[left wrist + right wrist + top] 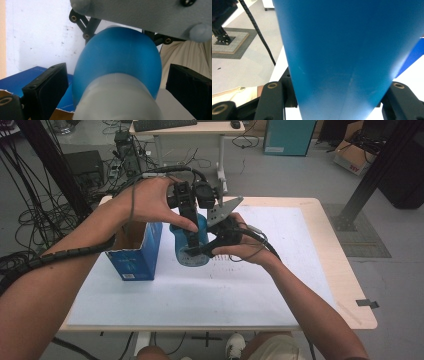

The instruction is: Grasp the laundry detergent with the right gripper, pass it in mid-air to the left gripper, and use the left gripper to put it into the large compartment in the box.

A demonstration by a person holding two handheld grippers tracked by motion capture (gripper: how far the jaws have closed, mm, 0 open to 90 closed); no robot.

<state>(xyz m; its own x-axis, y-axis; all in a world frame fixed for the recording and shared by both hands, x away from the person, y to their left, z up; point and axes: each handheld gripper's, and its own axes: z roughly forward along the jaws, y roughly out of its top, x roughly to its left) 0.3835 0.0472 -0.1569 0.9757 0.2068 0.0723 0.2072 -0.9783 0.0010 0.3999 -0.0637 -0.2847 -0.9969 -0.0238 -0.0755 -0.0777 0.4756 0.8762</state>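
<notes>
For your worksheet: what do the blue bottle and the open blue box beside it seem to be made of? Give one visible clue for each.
Blue bottle: probably plastic, smooth with a soft sheen; its pale cap end looks matte.
Blue box: likely cardboard, printed blue outside, with a brown inside and a torn raw edge.

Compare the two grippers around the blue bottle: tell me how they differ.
The right gripper is clamped on the blue bottle, jaws pressed against its sides; the left gripper stands open, its jaws apart from the bottle with gaps on both sides. In the high view, the left gripper comes down from above while the right grips lower, from the side. Both are black and hand-held.
</notes>
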